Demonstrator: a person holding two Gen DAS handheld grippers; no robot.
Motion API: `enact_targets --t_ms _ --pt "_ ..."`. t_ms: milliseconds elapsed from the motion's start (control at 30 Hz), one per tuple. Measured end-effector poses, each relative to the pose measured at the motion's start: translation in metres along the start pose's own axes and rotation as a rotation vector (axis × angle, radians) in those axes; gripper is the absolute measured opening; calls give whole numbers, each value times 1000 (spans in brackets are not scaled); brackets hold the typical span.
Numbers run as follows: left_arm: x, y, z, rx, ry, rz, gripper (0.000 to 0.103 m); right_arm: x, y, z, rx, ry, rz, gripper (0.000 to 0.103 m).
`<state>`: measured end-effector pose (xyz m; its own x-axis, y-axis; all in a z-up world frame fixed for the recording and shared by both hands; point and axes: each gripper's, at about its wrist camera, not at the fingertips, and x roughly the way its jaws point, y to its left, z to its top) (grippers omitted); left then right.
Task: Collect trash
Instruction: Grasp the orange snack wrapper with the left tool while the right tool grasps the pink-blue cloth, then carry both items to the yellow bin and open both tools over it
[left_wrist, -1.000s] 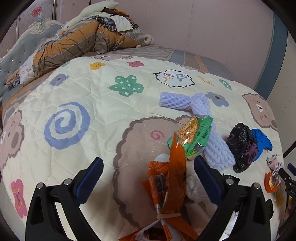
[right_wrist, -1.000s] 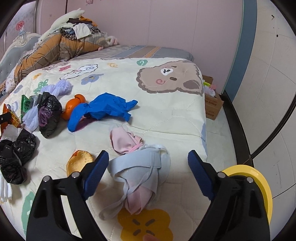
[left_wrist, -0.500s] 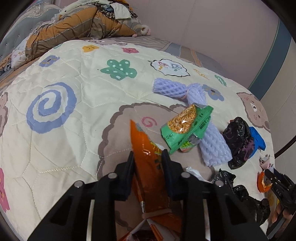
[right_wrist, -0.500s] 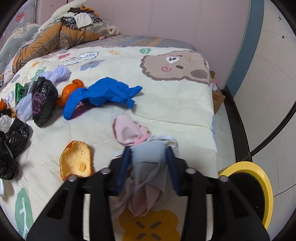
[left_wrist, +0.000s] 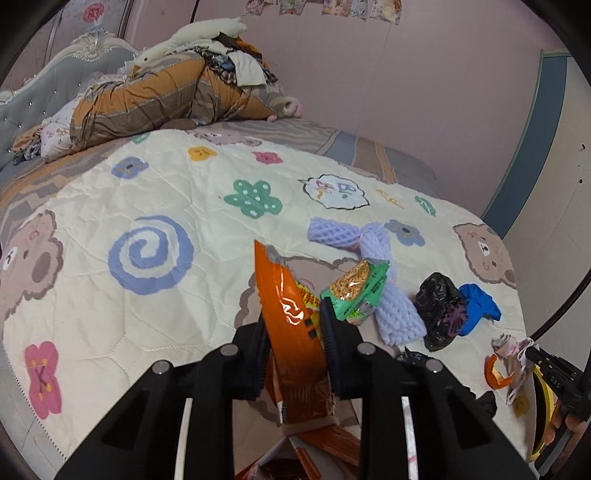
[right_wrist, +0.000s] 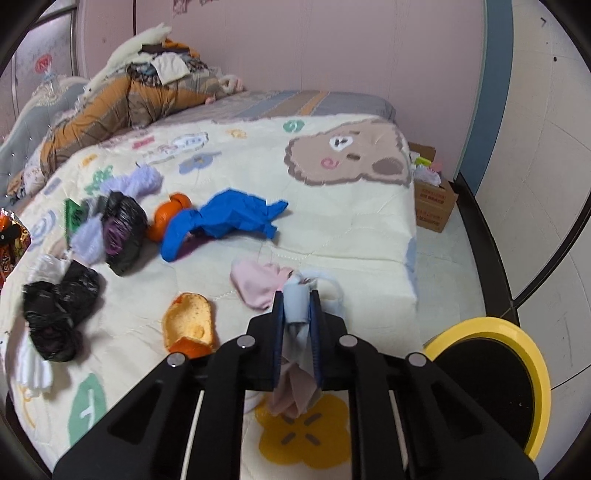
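My left gripper (left_wrist: 293, 325) is shut on an orange snack wrapper (left_wrist: 284, 314) and holds it above the quilt. Beside it lie a green snack bag (left_wrist: 354, 291), purple foam netting (left_wrist: 391, 306), a black bag (left_wrist: 439, 310) and a blue glove (left_wrist: 478, 308). My right gripper (right_wrist: 295, 306) is shut on a crumpled grey-and-pink face mask (right_wrist: 295, 302), lifted off the bed. Near it lie orange peel (right_wrist: 190, 325), the blue glove (right_wrist: 225, 218), an orange (right_wrist: 166, 218) and black bags (right_wrist: 55, 306).
A yellow-rimmed trash bin (right_wrist: 491, 380) stands on the floor right of the bed. A cardboard box (right_wrist: 432, 199) sits by the wall. Piled bedding and clothes (left_wrist: 166, 96) fill the head of the bed. White tissue (right_wrist: 33, 369) lies at the left edge.
Both grippers closed, the left on the orange wrapper and the right on the face mask, and both have lifted their items off the quilt.
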<state>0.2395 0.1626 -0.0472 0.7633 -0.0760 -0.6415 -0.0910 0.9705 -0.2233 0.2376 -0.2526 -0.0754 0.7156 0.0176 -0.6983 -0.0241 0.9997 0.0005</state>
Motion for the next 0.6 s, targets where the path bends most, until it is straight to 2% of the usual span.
enact_targets --t_ms 367,600 --pt "-42 -21 -7 26 -52 -34 24 -63 -14 -3 29 -80 43 8" --pt "-59 -37 -13 54 -64 -51 24 -89 -27 -2 45 -127 28 5"
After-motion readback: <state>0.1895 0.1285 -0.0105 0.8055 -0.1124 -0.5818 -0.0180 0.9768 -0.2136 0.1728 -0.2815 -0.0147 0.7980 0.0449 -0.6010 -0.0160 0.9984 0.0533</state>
